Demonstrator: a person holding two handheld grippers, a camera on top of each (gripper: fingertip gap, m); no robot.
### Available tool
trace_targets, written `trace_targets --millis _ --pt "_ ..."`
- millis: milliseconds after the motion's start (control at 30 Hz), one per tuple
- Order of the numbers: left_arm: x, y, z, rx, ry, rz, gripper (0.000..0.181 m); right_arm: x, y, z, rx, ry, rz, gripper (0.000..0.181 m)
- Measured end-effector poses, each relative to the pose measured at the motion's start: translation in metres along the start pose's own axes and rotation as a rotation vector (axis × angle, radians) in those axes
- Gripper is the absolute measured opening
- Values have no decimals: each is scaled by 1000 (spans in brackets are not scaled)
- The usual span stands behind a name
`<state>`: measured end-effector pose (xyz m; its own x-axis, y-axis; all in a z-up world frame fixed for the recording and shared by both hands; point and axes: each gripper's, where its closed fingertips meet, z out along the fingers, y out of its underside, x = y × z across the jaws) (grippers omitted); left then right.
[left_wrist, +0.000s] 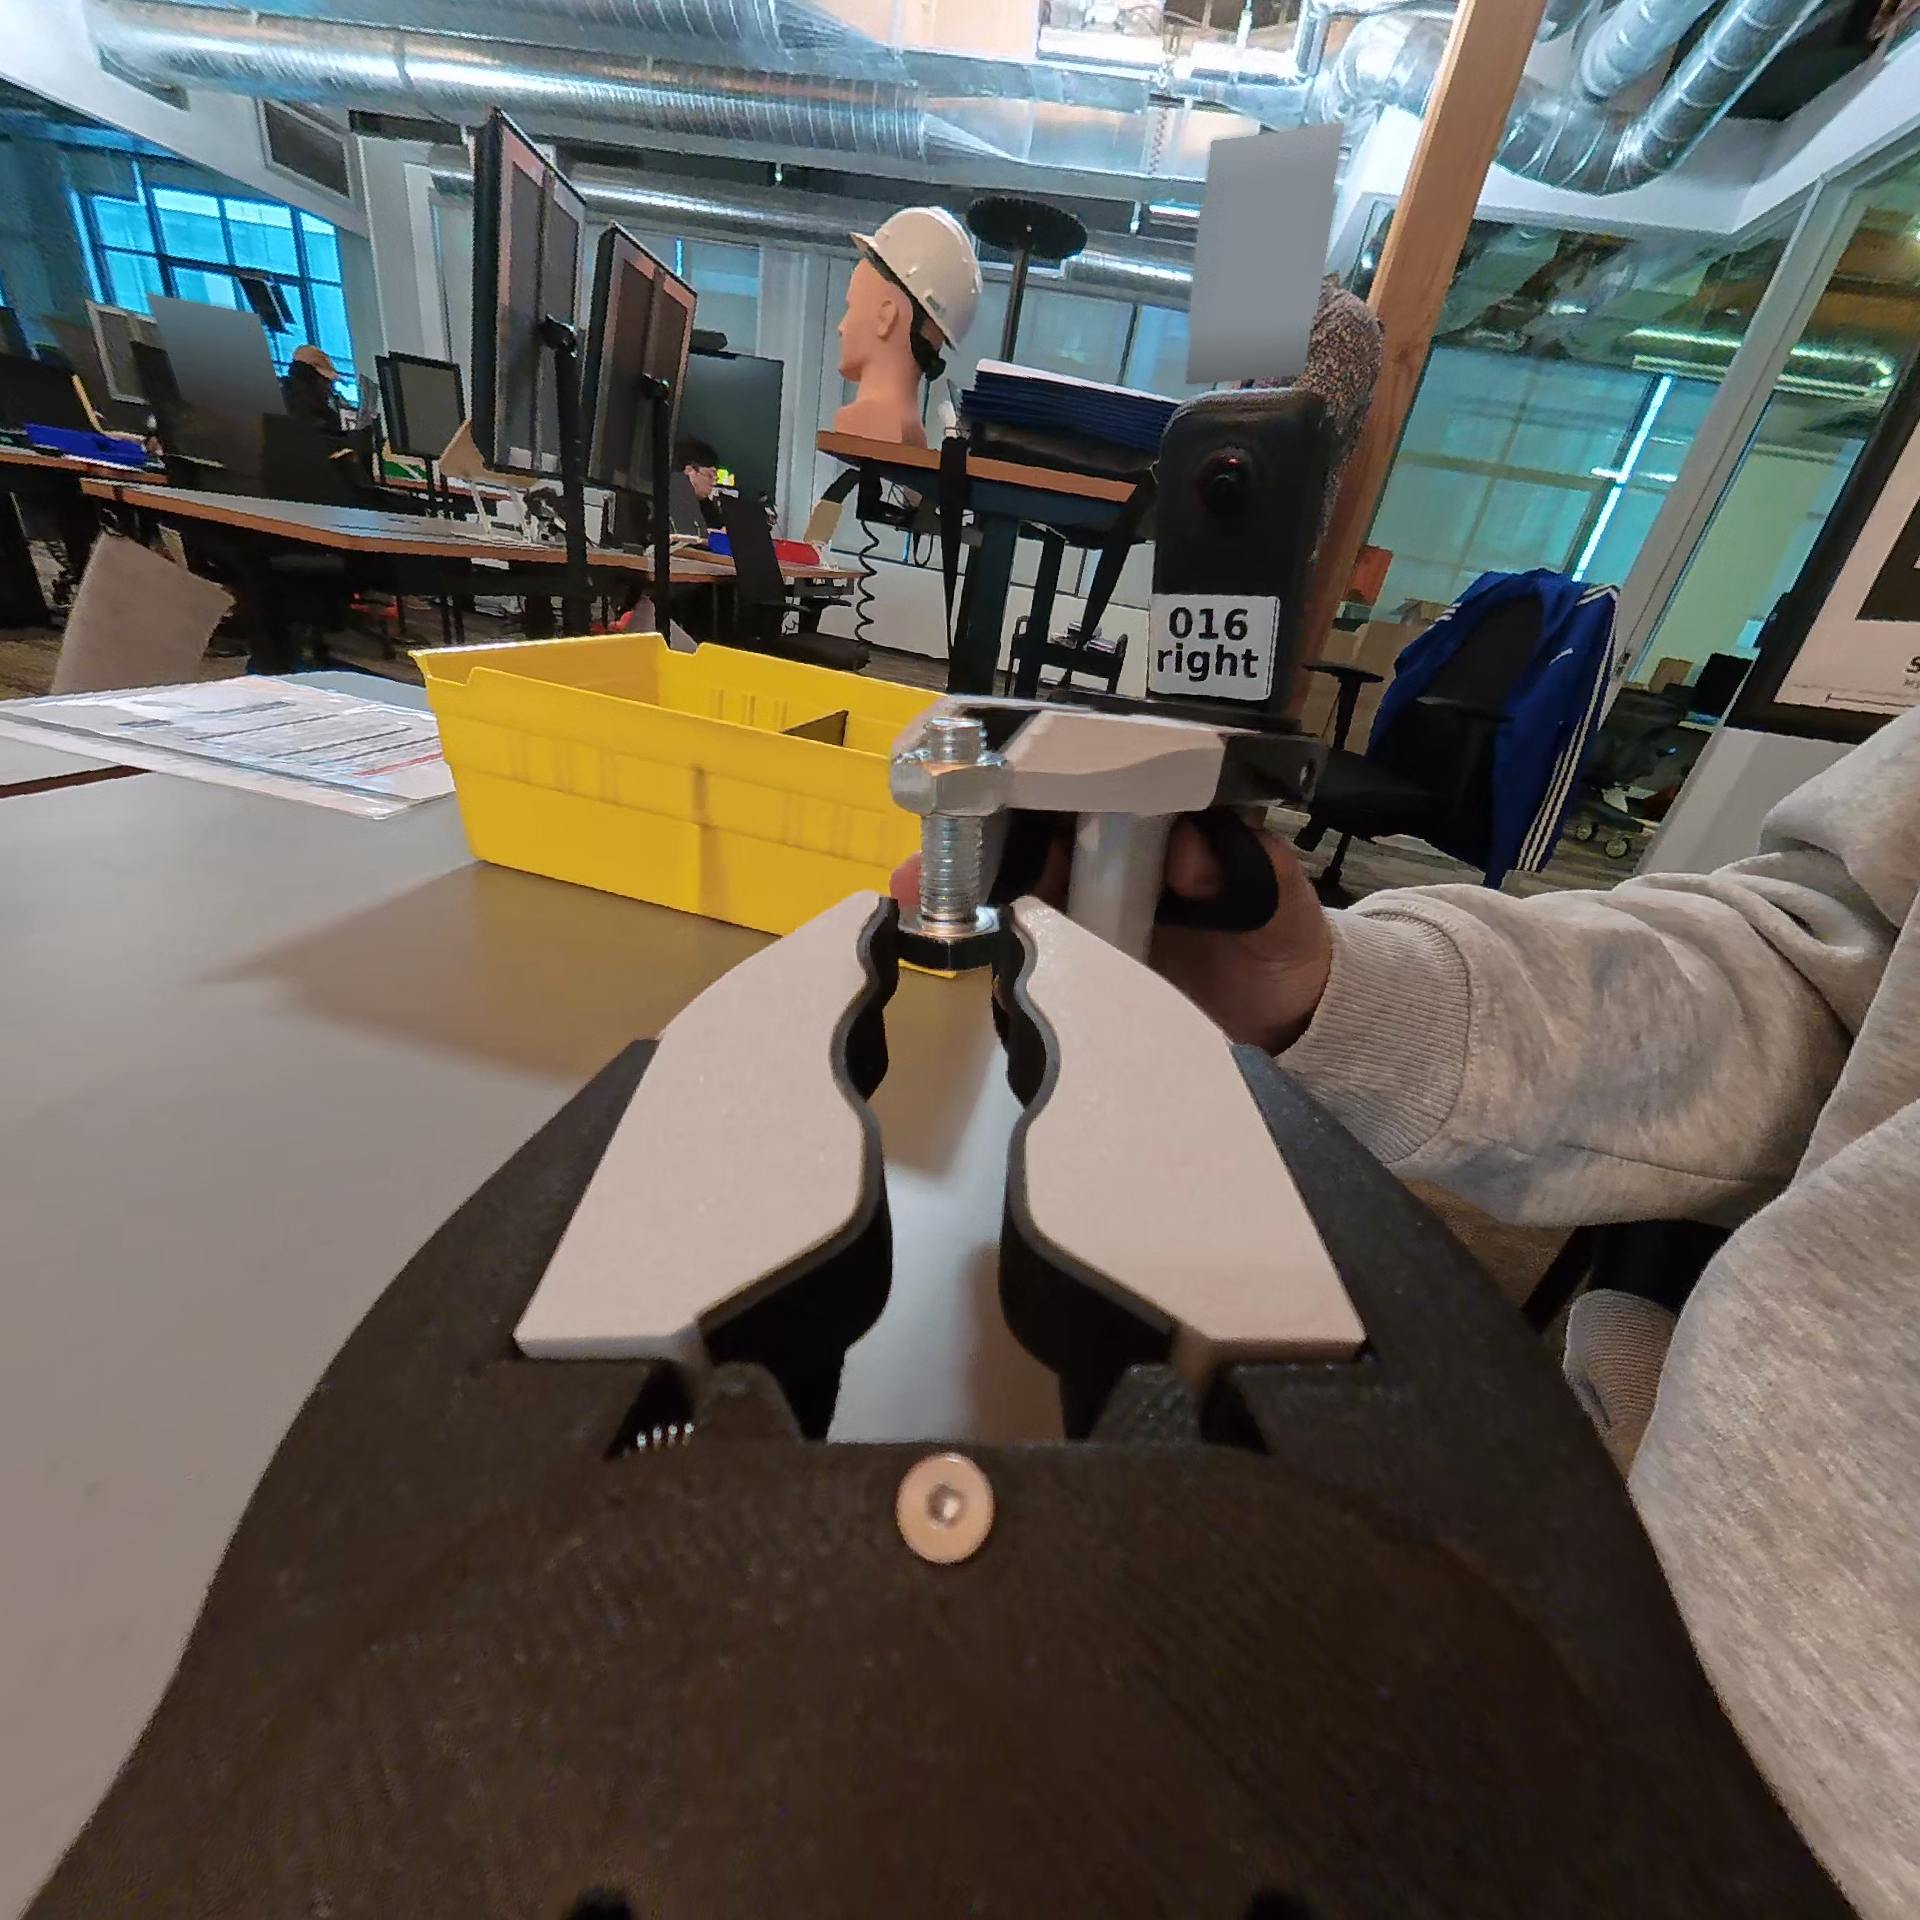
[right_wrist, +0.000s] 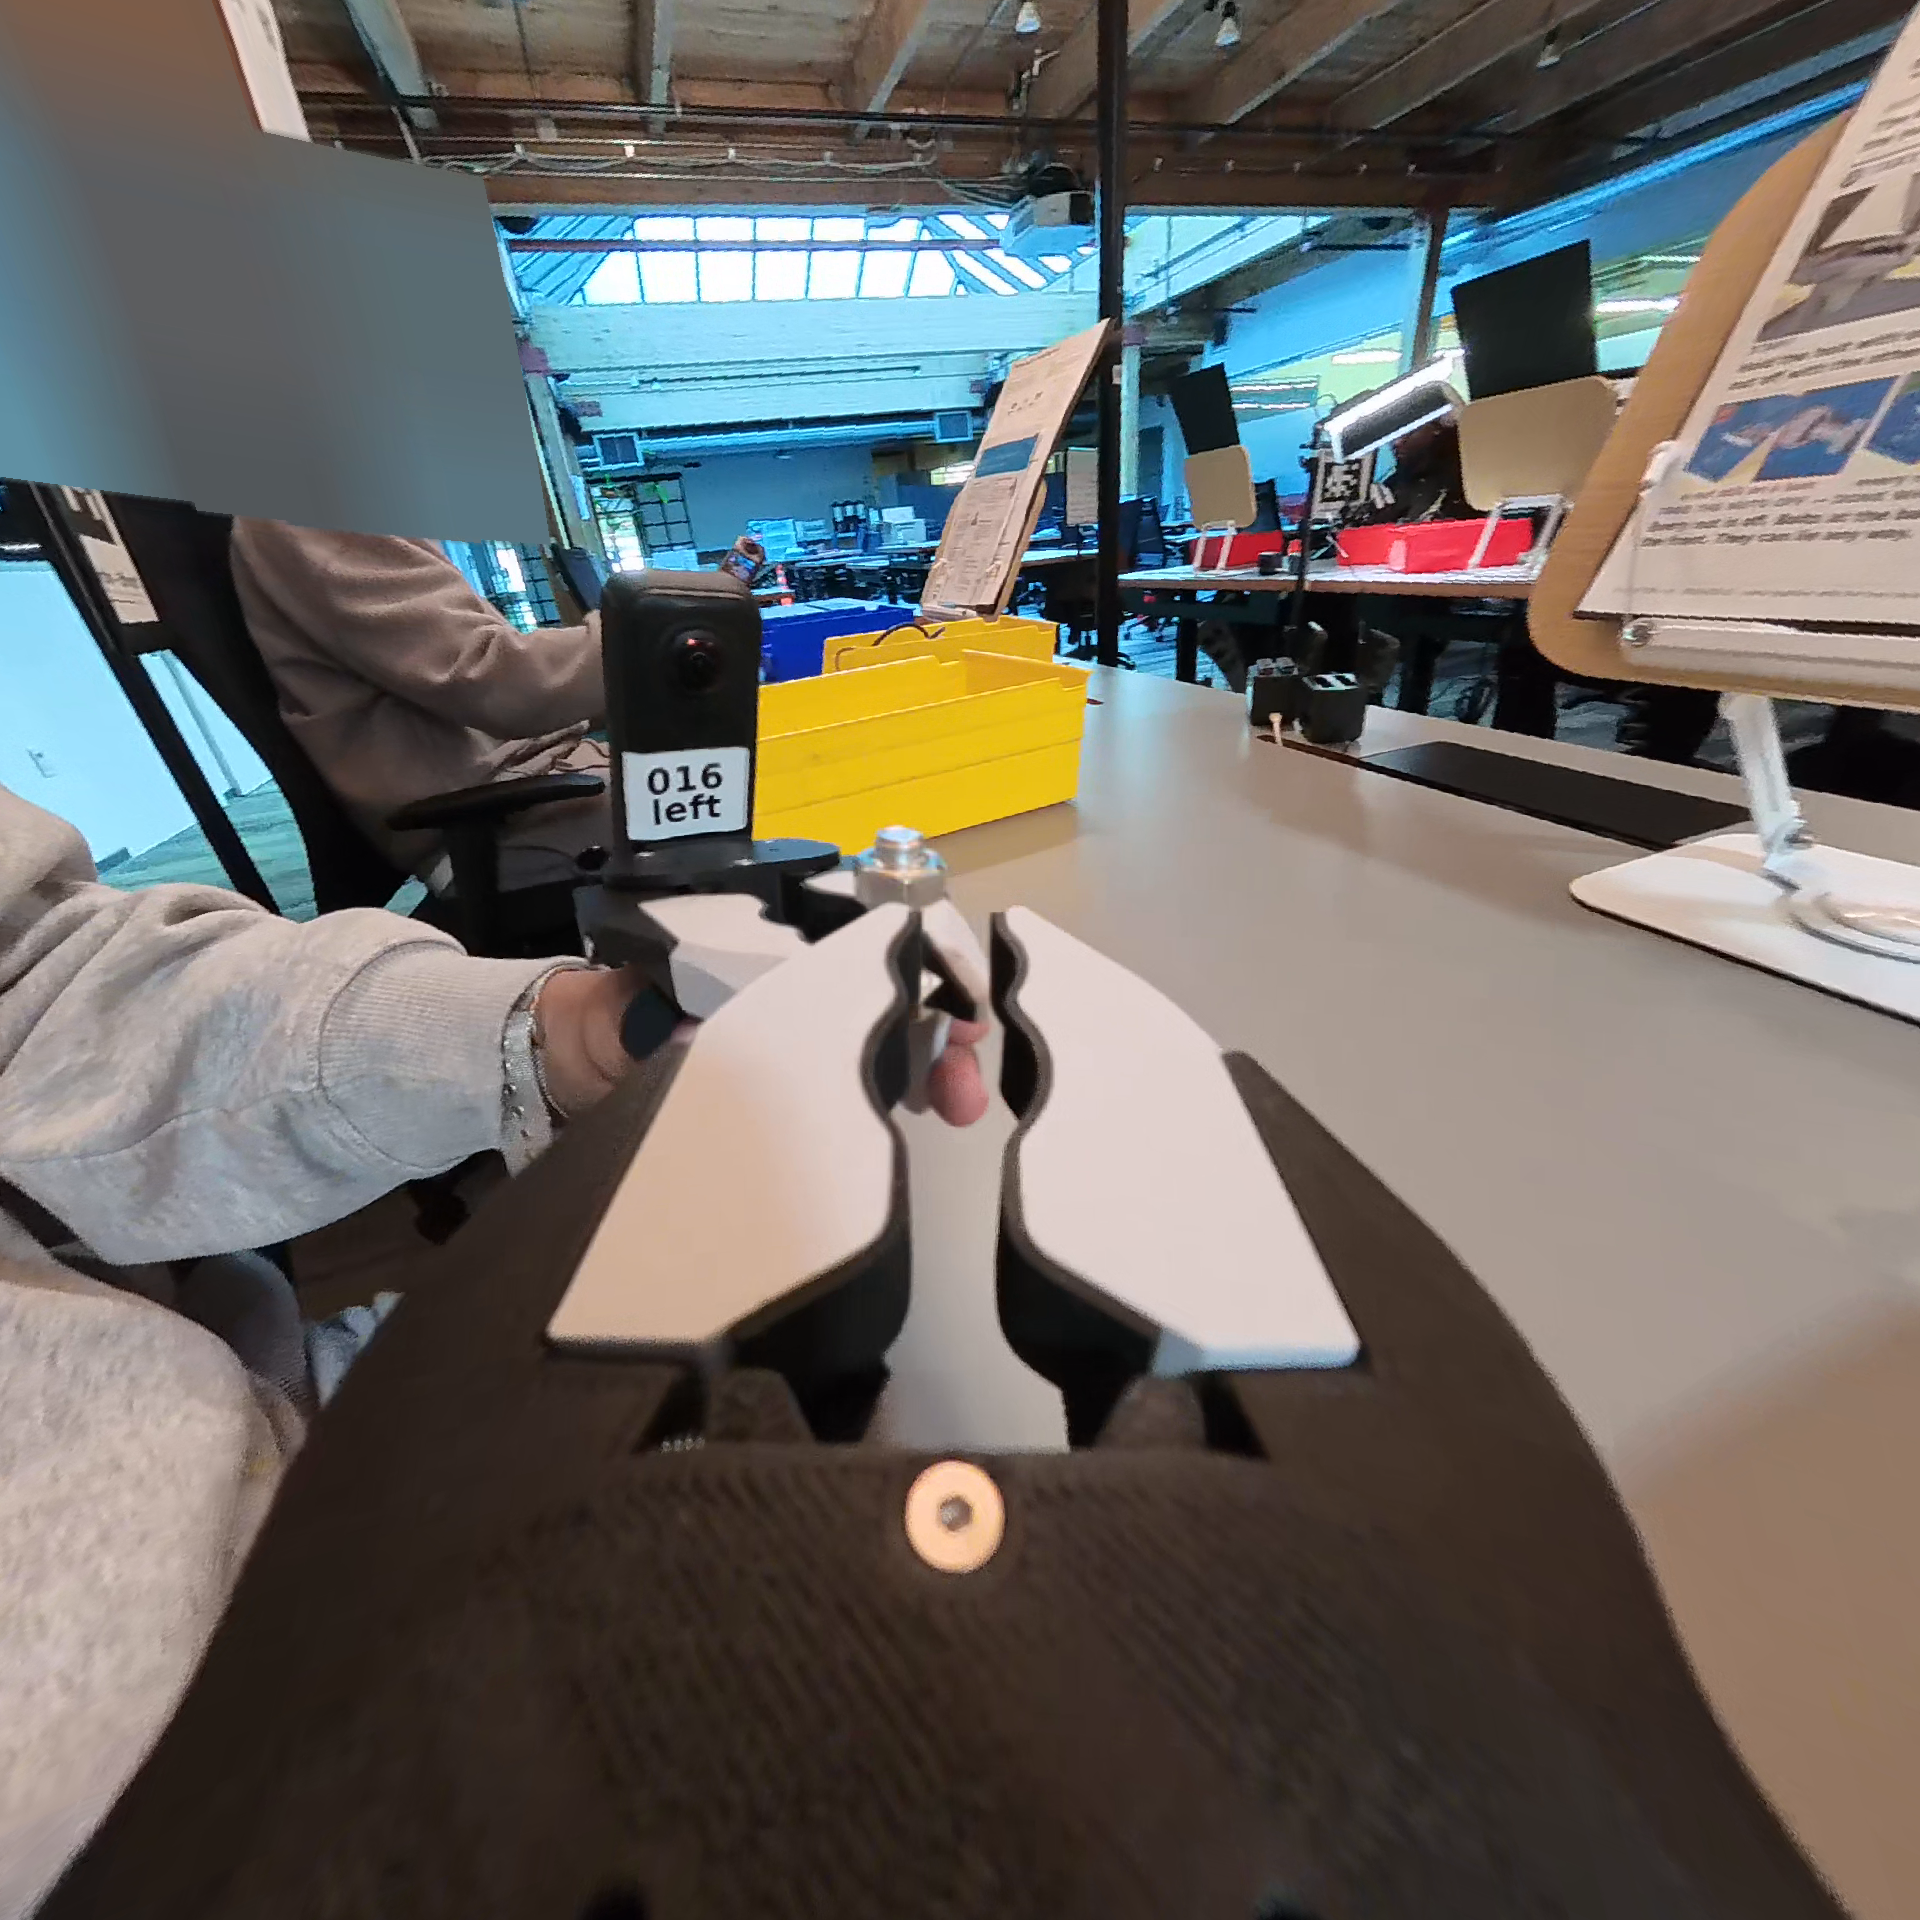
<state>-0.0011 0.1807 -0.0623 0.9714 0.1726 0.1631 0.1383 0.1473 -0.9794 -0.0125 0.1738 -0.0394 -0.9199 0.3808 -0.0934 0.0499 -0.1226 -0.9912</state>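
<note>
My left gripper (left_wrist: 943, 940) is shut on the hex head at the lower end of an upright silver bolt (left_wrist: 951, 862), a little above the grey table (left_wrist: 208, 1091). A silver nut (left_wrist: 948, 777) sits near the top of the thread. The right gripper's fingers (left_wrist: 1112, 764) reach in from the right, level with the nut. In the right wrist view my right gripper (right_wrist: 951, 930) has its jaws a narrow gap apart with nothing between them. The nut (right_wrist: 896, 873) stands just beyond its left fingertip (right_wrist: 831, 966). The left gripper's camera housing (right_wrist: 681, 665) shows behind it.
A yellow bin (left_wrist: 644, 790) stands on the table just past the bolt and also shows in the right wrist view (right_wrist: 914, 748). A laminated sheet (left_wrist: 260, 738) lies far left. A document stand (right_wrist: 1766, 416) with a white base (right_wrist: 1714, 914) stands at the right. A seated person (right_wrist: 395, 665) is at the left. Both grippers' tips are close together, under 4 cm apart.
</note>
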Motion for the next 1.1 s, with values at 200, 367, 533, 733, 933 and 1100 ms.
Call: trace_targets --millis 200,367,533,733,933,1100 --pt "2 3 2 -13 6 8 18 -13 -2 3 10 -58 -17 16" --pt "1 2 1 -7 3 5 18 -12 -1 4 5 -43 -21 14" --pt "1 1 1 -4 4 4 18 0 -3 -1 20 6 10 9" --pt "2 2 2 -9 6 7 18 -16 -7 1 42 -80 2 19" --pt "1 1 1 -1 1 -4 18 -11 -2 3 13 -38 -17 15" --pt "1 1 1 -3 3 -1 18 -4 -5 -1 30 -10 0 8"
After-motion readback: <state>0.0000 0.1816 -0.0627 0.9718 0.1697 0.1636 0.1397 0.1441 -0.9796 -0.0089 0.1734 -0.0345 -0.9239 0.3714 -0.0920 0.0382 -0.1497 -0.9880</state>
